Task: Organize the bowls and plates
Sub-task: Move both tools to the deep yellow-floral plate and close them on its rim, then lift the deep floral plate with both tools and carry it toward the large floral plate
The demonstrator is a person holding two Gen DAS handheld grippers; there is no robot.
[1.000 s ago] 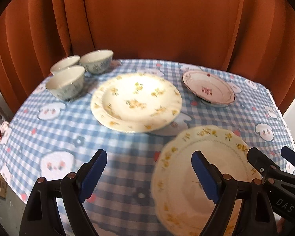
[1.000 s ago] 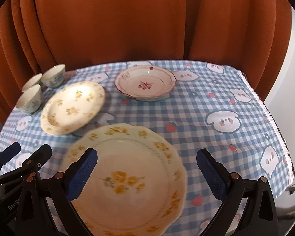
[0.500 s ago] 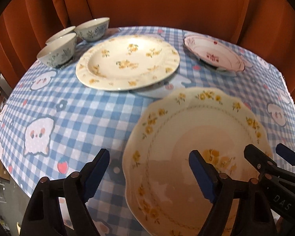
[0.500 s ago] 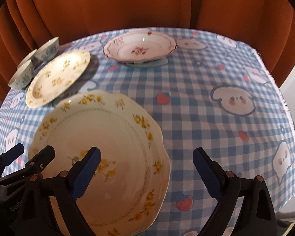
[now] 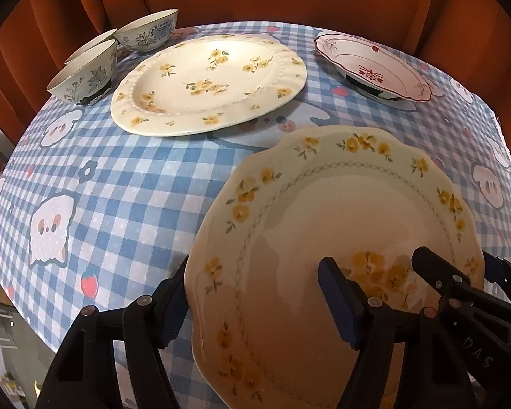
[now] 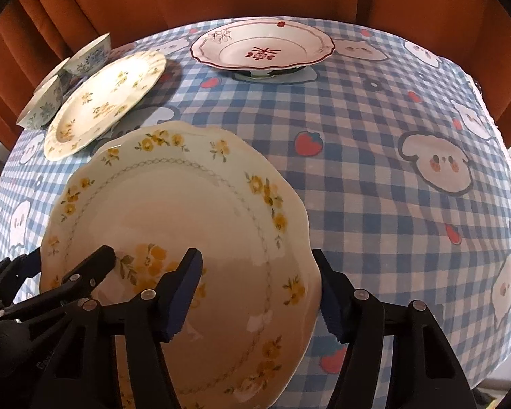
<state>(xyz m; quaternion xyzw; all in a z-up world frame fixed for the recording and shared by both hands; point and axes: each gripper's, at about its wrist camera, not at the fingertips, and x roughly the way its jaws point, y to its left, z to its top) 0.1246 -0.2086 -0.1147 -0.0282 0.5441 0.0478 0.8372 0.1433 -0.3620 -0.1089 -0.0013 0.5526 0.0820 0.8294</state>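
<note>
A blue gingham tablecloth with cartoon animals covers the table. Nearest the cameras lies a scalloped plate with yellow flowers; farther back sit a beaded floral plate and a red-trimmed dish. Three patterned bowls cluster at the far left. The left gripper and right gripper straddle opposite edges of the scalloped plate (jaws closing, pads not yet pressing).
</note>
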